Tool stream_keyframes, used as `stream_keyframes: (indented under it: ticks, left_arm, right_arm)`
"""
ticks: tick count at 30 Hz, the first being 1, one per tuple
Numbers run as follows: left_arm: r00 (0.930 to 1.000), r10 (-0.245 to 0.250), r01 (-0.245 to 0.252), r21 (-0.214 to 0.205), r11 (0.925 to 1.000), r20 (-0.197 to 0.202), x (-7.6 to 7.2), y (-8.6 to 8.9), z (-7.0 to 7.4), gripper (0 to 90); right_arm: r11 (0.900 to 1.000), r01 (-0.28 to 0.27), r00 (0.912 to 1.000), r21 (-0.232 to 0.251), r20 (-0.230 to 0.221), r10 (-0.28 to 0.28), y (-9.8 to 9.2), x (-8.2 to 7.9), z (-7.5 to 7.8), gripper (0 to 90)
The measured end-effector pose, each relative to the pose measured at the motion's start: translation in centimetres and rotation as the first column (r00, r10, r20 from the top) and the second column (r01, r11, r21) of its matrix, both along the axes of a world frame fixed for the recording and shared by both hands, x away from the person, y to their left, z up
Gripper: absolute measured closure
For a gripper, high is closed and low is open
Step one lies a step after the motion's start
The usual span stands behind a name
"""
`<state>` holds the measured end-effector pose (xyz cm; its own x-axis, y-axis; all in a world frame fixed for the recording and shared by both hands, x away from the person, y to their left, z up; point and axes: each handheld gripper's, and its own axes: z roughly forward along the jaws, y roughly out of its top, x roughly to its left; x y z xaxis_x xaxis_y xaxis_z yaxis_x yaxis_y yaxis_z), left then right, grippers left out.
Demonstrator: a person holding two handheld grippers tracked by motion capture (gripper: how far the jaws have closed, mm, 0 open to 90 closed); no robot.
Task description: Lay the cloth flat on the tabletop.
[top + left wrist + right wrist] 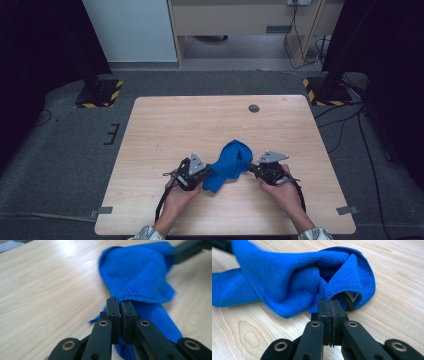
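A bunched blue cloth (229, 165) lies on the wooden table (175, 125) between the two hand-held grippers. My left gripper (204, 176) is at its left end; in the left gripper view the jaws are closed on a fold of the blue cloth (140, 277), with my left gripper (120, 305) pinching the fabric edge. My right gripper (251, 169) holds the right end. In the right gripper view the blue cloth (294, 277) bunches in front of my right gripper (330, 305), whose jaws are pressed together on a fold beside a white label (352, 295).
A round grey grommet (254, 108) sits in the table near its far edge. Dark stands with yellow-black striped bases (100, 94) flank the table's far corners. Bare wood surrounds the cloth on all sides.
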<state>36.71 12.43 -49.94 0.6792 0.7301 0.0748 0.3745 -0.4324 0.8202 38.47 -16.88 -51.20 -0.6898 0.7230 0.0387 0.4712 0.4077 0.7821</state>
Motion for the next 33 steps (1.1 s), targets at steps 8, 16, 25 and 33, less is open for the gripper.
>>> stream_keyframes:
  ticks: [8,16,25,33]
  left_arm:
    - [0.9962,0.086,-0.085,-0.007,0.9963,0.017,1.5,3.2,0.6,86.7]
    - [0.9893,0.146,-0.146,-0.002,0.9893,0.007,2.7,5.5,0.2,86.8]
    - [0.9898,0.142,-0.142,-0.004,0.9898,-0.004,2.8,5.8,-0.1,86.2]
    - [0.9918,0.128,-0.128,-0.024,0.9915,-0.002,3.1,4.8,0.1,85.2]
  right_arm:
    - [0.9997,0.019,0.9989,-0.014,-0.043,-0.020,-1.4,-0.1,-0.3,89.5]
    - [0.9987,0.046,0.9967,-0.019,-0.066,-0.048,-2.7,-0.1,-0.2,89.5]
    - [0.9980,0.060,0.9938,-0.020,-0.092,-0.062,-3.7,0.1,-0.4,83.7]
    - [0.9944,0.105,0.9917,-0.002,-0.074,-0.105,-4.4,0.2,-0.1,35.0]
